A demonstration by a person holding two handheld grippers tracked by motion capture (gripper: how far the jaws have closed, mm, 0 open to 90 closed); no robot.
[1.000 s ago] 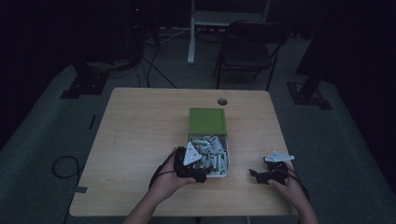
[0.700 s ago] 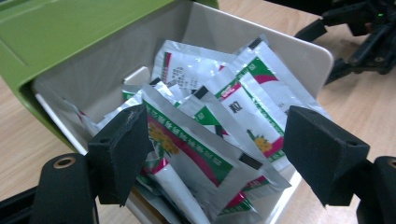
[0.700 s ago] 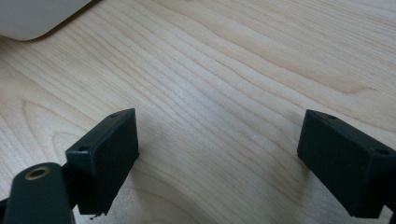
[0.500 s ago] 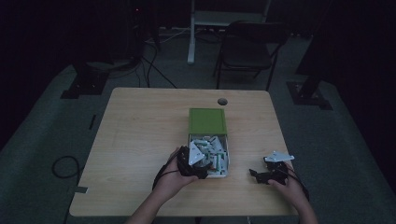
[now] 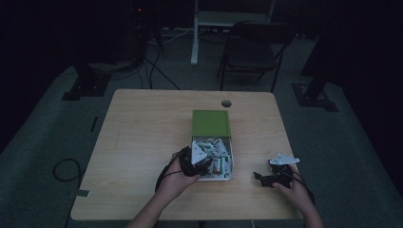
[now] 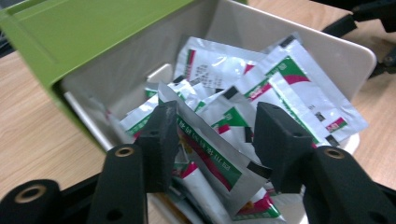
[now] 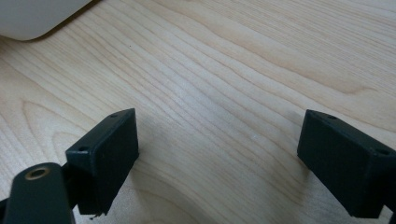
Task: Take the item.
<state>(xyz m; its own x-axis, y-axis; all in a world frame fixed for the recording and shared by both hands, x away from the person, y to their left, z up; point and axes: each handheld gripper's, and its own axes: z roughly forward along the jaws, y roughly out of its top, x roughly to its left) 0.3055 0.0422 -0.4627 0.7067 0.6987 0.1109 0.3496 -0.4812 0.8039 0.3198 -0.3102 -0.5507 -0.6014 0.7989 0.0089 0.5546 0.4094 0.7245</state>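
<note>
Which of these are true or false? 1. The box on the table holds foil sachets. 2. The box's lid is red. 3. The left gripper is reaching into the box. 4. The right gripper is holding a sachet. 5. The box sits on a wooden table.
1. True: the white box is full of silvery sachets printed in green and red.
2. False: the lid is green.
3. True: the left gripper has been closing its jaws around one sachet in the box.
4. False: the right gripper is open over bare wood, beside the box.
5. True: the table is light wood.
</note>
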